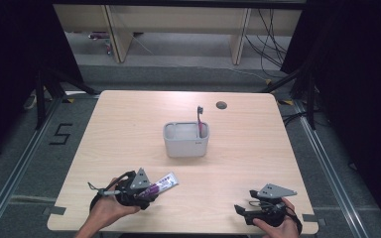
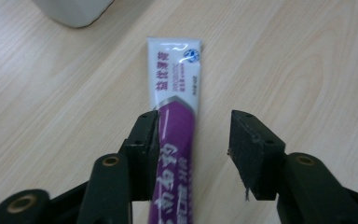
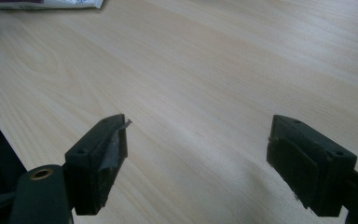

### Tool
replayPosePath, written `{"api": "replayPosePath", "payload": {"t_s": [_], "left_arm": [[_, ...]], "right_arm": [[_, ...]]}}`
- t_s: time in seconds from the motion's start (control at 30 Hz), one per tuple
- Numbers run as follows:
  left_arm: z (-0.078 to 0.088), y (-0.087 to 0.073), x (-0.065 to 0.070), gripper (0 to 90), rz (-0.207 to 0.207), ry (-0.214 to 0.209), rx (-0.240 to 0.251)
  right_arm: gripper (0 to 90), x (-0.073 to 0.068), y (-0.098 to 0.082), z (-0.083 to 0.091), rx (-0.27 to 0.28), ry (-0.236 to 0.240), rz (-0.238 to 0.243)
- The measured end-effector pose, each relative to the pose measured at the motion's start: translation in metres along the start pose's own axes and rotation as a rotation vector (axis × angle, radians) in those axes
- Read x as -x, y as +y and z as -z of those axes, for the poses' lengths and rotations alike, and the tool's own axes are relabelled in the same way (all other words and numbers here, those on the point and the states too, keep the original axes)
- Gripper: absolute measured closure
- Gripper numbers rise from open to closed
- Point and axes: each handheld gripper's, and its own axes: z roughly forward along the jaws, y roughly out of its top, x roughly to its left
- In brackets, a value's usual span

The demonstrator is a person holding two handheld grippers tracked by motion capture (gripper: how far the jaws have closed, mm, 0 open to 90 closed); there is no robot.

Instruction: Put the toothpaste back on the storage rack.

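Observation:
A purple and white toothpaste tube point(image 1: 166, 181) lies flat on the wooden table point(image 1: 129, 129) at the front left. My left gripper point(image 1: 151, 190) is open around its purple end. In the left gripper view the tube point(image 2: 175, 84) rests against the left jaw, with a clear gap to the right jaw, and the left gripper point(image 2: 193, 123) points along it. My right gripper point(image 1: 243, 201) sits low at the front right, open, with bare wood between its fingers point(image 3: 198, 126).
A grey bin point(image 1: 186, 145) stands at the table's middle with a dark toothbrush point(image 1: 200, 116) upright in its right corner. The bin's corner point(image 2: 74, 11) lies beyond the tube. A round hole point(image 1: 222, 105) marks the far edge.

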Motion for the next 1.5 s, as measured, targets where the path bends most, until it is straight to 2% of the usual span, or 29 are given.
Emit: {"api": "replayPosePath", "payload": {"t_s": [0.03,0.07,0.13,0.17,0.27,0.33,0.43,0.53,0.6,0.67,0.77,0.8,0.83,0.9,0.97,1.0,1.13,1.2,1.3,1.37,1.5], "left_arm": [[0.001,0.000,-0.002,50.4,0.001,-0.007,-0.018],[0.002,0.000,-0.005,47.1,0.002,-0.015,-0.038],[0.003,0.000,-0.008,46.0,0.018,-0.021,-0.067],[0.003,0.001,-0.010,44.6,0.014,-0.012,-0.084],[0.002,0.001,-0.012,42.4,0.030,-0.028,-0.126],[0.001,0.002,-0.015,42.1,0.043,-0.026,-0.147],[-0.002,0.004,-0.016,42.8,0.051,-0.027,-0.179],[-0.006,0.007,-0.018,44.5,0.050,-0.034,-0.196],[-0.009,0.008,-0.018,45.6,0.047,-0.031,-0.204],[-0.011,0.009,-0.018,46.8,0.052,-0.030,-0.210],[-0.013,0.010,-0.019,48.5,0.038,-0.040,-0.234],[-0.015,0.009,-0.019,49.0,0.044,-0.040,-0.231],[-0.015,0.010,-0.019,49.6,0.050,-0.044,-0.258],[-0.018,0.010,-0.020,50.5,0.038,-0.049,-0.269],[-0.019,0.010,-0.020,52.0,0.034,-0.049,-0.272],[-0.019,0.011,-0.021,53.2,0.031,-0.047,-0.274],[-0.021,0.012,-0.021,56.5,0.021,-0.051,-0.281],[-0.023,0.012,-0.021,58.2,0.009,-0.054,-0.292],[-0.026,0.014,-0.020,60.0,-0.001,-0.056,-0.305],[-0.028,0.013,-0.019,61.0,0.010,-0.057,-0.305],[-0.029,0.014,-0.019,63.8,0.003,-0.065,-0.317]], "right_arm": [[20.7,0.003,0.000,0.000,0.011,-0.009,0.038],[20.7,0.001,0.000,-0.001,0.002,-0.010,0.023],[20.7,0.002,0.001,-0.001,0.007,-0.018,0.041],[20.8,0.001,0.001,-0.001,0.007,-0.011,0.038],[20.8,0.002,0.000,-0.002,0.006,-0.011,0.037],[20.8,0.001,0.000,-0.001,-0.003,-0.014,0.022],[20.8,0.001,0.000,-0.001,0.001,-0.016,0.026],[20.8,0.001,0.000,-0.001,-0.002,-0.012,0.018],[20.8,0.002,0.000,-0.001,0.006,-0.019,0.034],[20.8,0.001,0.000,-0.001,0.011,-0.015,0.023],[20.8,0.002,0.000,-0.001,0.012,-0.014,0.038],[20.8,0.001,0.000,-0.001,0.011,-0.018,0.027],[20.8,0.000,0.000,0.000,0.006,-0.017,0.016],[20.8,0.001,0.000,-0.001,0.014,-0.006,0.020],[20.8,0.000,0.000,0.000,0.004,-0.019,0.019],[20.8,0.002,0.000,0.000,0.006,-0.025,0.035],[20.9,0.002,0.000,0.000,-0.001,-0.016,0.038],[20.9,0.001,0.000,-0.001,0.006,-0.002,0.017],[20.9,0.001,0.000,0.000,0.009,-0.013,0.026],[20.9,0.002,0.000,-0.001,0.011,-0.017,0.034],[20.9,0.002,0.000,0.000,0.011,-0.010,0.033]]}}
